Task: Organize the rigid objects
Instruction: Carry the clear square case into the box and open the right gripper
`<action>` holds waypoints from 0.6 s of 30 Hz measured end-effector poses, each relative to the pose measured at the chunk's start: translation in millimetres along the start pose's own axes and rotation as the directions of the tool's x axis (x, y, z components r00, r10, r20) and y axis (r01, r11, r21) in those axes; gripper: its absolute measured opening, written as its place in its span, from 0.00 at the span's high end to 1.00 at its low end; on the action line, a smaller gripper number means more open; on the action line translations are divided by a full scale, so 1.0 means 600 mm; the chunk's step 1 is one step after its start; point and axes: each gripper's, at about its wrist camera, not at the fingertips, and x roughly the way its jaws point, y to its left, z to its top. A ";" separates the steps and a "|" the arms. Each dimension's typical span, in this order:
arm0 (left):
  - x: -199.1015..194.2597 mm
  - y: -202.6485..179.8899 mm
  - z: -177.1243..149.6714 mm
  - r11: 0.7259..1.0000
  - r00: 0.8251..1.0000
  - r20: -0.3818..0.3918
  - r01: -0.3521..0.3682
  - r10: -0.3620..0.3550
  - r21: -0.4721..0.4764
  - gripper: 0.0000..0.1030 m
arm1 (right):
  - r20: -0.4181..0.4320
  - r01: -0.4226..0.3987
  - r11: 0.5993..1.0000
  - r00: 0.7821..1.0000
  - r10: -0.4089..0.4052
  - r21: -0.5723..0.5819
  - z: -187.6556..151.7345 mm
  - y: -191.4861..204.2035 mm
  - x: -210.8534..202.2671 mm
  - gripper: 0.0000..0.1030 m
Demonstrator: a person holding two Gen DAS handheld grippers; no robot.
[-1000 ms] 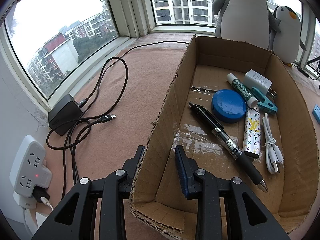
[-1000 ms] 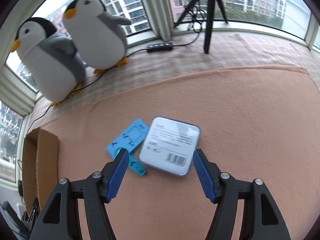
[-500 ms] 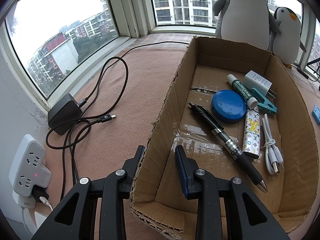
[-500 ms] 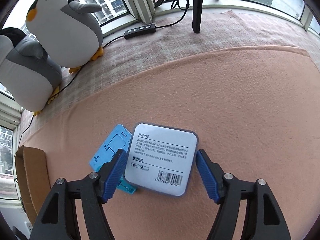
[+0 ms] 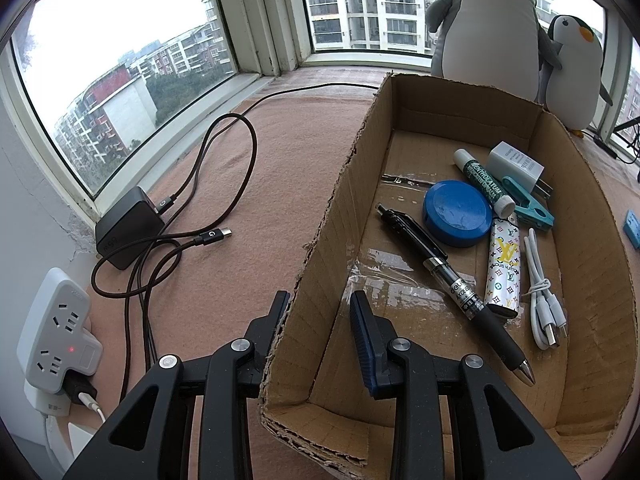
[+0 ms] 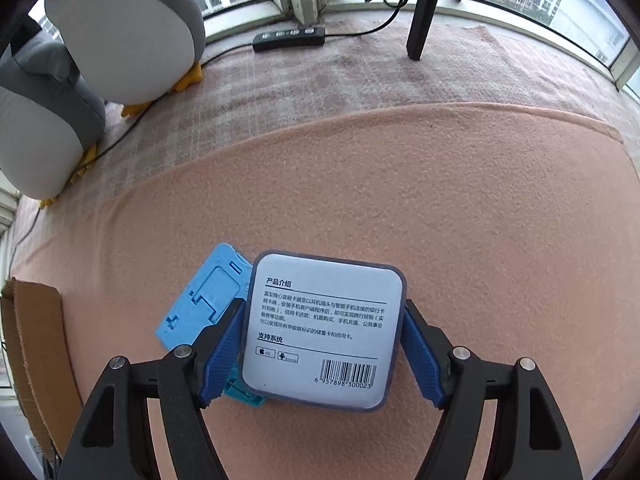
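Your left gripper [image 5: 320, 312] is clamped tight on the near side wall of the cardboard box [image 5: 592, 240], 1 finger outside, 1 inside. In the box: a black pen [image 5: 448, 276], a blue round lid [image 5: 458, 218], a patterned tube [image 5: 503, 266], a white cable [image 5: 544, 300], a lip balm [image 5: 484, 182] and a white charger [image 5: 516, 164].

Your right gripper [image 6: 322, 350] has just been opening; its jaws straddle the square grey tin [image 6: 322, 328] on the pink blanket [image 6: 440, 200], and I can't tell if the pads touch it. A blue plastic card [image 6: 200, 300] lies just left, partly under the tin.
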 end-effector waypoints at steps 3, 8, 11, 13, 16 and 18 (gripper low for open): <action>0.000 -0.001 0.000 1.000 1.000 0.000 0.000 0.000 0.000 0.69 | -0.012 0.011 1.000 1.000 -0.011 -0.008 0.002 0.004 0.003 0.31; 0.000 0.000 0.000 1.000 1.000 0.000 0.000 0.000 0.000 0.69 | -0.023 0.038 0.997 0.999 -0.040 -0.066 0.001 0.023 0.010 0.31; 0.000 0.000 0.000 1.000 1.000 0.000 0.000 0.000 0.000 0.69 | -0.019 0.010 0.998 1.000 -0.011 -0.057 -0.001 0.018 0.006 0.32; 0.000 0.000 -0.001 1.000 1.000 0.001 0.000 0.000 0.001 0.69 | -0.016 -0.012 0.999 1.000 0.011 -0.051 -0.004 0.012 0.003 0.33; 0.000 0.000 -0.001 1.000 1.000 0.000 0.000 0.000 0.001 0.69 | -0.010 -0.055 0.998 0.998 0.055 -0.033 -0.010 -0.005 -0.006 0.34; 0.000 0.000 0.000 1.000 1.000 0.000 0.000 0.000 0.001 0.69 | -0.003 -0.090 0.996 0.996 0.090 -0.017 -0.015 -0.019 -0.011 0.34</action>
